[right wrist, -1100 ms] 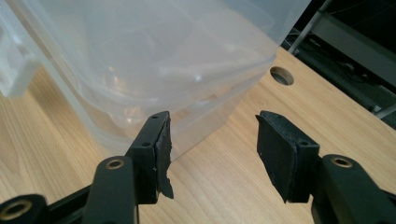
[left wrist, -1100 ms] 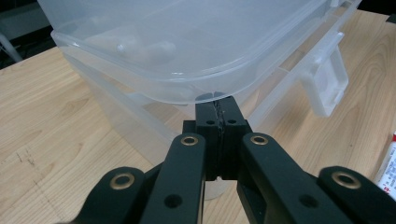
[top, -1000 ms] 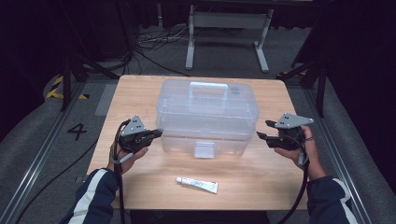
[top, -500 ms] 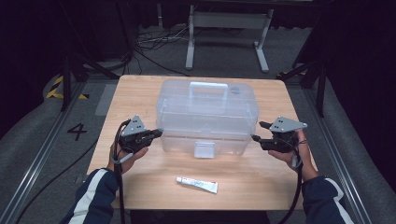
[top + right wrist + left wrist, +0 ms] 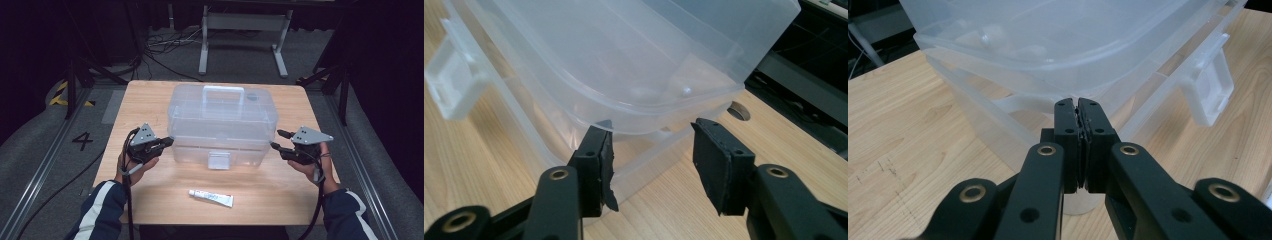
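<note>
A clear plastic storage box (image 5: 222, 120) with a lid, a top handle (image 5: 223, 93) and a front latch (image 5: 219, 160) stands mid-table. My left gripper (image 5: 170, 140) is shut with nothing between its pads. Its tips (image 5: 1078, 102) sit right at the rim on the box's (image 5: 1048, 50) left end. My right gripper (image 5: 276, 139) is open at the box's right end, and its jaws have just been closing. In the right gripper view the lid's rim (image 5: 649, 122) lies just ahead of the gap between the jaws (image 5: 651, 135). No pad presses on it.
A small white tube (image 5: 211, 198) lies on the wooden table (image 5: 150, 100) near the front edge, in front of the box. Cables and metal stand legs (image 5: 240, 45) are on the floor beyond the table. A hole (image 5: 739, 111) is in the tabletop past the box.
My right gripper has moved left to the box's right end and its jaws have narrowed. The left gripper, box and tube have stayed where they were.
</note>
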### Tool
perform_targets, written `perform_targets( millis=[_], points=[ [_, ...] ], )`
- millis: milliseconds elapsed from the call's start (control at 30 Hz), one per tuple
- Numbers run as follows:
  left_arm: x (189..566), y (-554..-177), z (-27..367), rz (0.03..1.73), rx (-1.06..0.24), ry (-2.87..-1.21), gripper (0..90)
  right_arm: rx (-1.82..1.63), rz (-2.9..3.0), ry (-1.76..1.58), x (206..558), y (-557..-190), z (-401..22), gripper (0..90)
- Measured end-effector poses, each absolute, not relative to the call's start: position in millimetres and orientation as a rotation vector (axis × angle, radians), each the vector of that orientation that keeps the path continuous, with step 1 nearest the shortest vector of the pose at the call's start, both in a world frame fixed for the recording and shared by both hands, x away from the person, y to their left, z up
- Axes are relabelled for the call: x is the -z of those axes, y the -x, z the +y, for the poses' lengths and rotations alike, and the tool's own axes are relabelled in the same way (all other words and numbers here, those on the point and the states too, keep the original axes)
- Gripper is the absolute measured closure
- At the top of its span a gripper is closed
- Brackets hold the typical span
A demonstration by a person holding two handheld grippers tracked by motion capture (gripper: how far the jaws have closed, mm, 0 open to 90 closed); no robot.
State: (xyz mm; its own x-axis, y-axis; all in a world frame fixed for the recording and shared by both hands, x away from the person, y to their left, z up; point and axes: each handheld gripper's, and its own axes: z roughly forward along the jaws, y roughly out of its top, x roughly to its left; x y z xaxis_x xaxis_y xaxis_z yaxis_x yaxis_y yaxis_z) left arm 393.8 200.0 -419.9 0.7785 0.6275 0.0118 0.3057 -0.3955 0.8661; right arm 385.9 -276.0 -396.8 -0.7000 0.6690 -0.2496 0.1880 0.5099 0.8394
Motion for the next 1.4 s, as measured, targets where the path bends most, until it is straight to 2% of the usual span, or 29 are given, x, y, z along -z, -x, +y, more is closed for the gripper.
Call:
perform_targets(
  millis=[567,1400],
  points=[
    [420.3,-392.9,199.3,0.697,-0.444,-2.004,85.5,-1.172,2.070,-0.681,389.4,-383.4,-273.4,53.2],
    [420.3,-393.1,199.5,0.695,-0.442,-2.001,81.8,-1.203,1.890,-0.643,368.0,-392.1,-266.3,66.3]
  ],
)
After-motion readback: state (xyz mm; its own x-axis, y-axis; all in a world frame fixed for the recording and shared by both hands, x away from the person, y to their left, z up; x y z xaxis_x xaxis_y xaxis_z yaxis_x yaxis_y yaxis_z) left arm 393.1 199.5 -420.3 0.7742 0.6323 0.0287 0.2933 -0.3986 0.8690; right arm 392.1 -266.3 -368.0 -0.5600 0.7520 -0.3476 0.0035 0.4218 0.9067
